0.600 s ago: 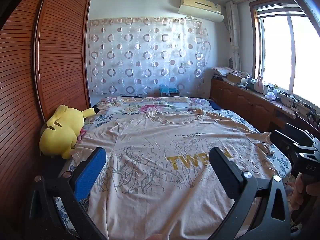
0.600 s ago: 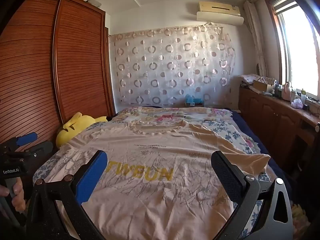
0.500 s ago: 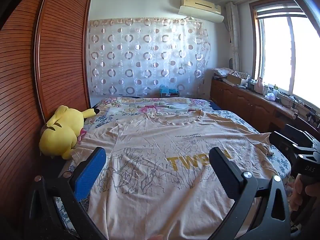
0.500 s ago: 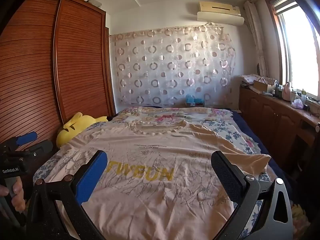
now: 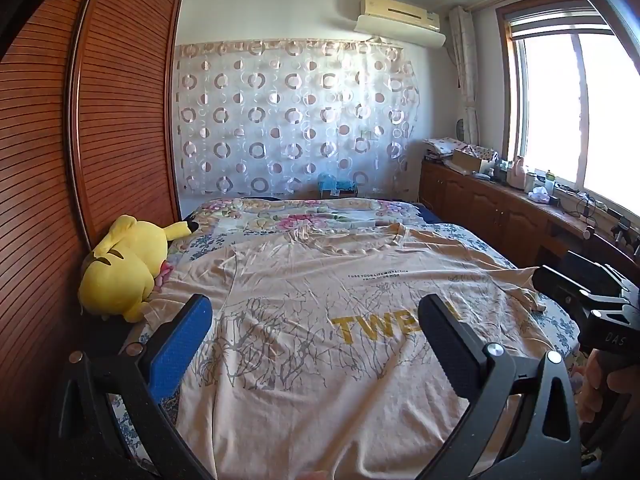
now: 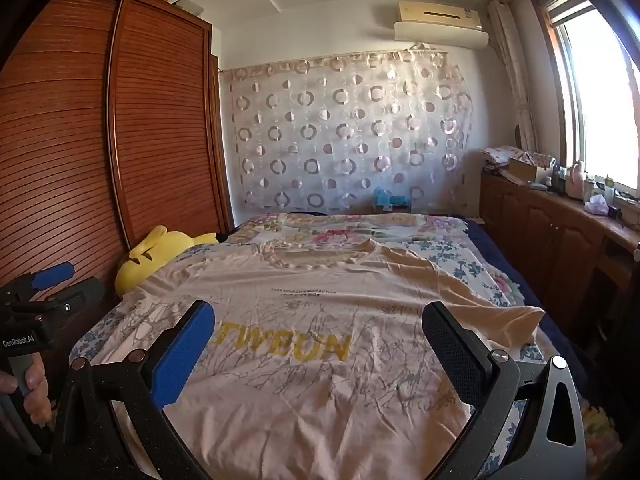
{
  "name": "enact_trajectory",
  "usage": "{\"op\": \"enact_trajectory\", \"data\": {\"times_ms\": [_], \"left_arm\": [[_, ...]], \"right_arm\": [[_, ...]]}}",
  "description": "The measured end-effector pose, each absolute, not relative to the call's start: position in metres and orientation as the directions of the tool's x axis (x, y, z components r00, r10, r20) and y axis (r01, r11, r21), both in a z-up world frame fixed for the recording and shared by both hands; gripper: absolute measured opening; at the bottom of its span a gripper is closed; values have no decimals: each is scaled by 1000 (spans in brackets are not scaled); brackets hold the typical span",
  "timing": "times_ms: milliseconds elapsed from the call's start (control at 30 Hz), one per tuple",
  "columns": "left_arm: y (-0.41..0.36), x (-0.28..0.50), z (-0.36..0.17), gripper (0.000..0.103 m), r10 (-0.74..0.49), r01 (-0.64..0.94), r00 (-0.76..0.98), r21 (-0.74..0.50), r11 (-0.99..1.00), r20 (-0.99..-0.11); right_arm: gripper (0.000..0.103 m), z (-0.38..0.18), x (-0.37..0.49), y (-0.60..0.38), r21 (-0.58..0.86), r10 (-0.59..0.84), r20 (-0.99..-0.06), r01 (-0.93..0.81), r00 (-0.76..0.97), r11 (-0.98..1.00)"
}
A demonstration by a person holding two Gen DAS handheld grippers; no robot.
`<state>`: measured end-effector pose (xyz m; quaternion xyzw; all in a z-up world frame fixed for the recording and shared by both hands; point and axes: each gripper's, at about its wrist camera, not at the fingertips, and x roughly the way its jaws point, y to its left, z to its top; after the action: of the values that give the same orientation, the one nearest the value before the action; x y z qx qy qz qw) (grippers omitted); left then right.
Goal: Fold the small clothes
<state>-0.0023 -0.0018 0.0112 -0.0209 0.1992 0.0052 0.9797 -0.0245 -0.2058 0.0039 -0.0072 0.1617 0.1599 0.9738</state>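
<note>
A beige T-shirt with yellow lettering and a grey branch print lies spread flat, front up, on the bed, its collar at the far end. The same T-shirt fills the right wrist view, its right sleeve rumpled near the bed's edge. My left gripper hovers open above the shirt's lower hem with nothing between its fingers. My right gripper is likewise open over the hem, empty. Each view shows the other gripper at its side edge, held by a hand.
A yellow plush toy lies at the bed's left edge against a slatted wooden wardrobe. A floral sheet covers the bed. A low wooden cabinet with clutter runs under the window on the right.
</note>
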Motion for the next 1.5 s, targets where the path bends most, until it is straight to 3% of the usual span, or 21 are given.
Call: {"op": "enact_trajectory", "data": {"times_ms": [1500], "left_arm": [[-5, -9, 20, 103, 2, -17, 929, -37, 999, -371]], "right_arm": [[103, 0, -27, -208, 48, 313, -322, -315, 893, 948]]}}
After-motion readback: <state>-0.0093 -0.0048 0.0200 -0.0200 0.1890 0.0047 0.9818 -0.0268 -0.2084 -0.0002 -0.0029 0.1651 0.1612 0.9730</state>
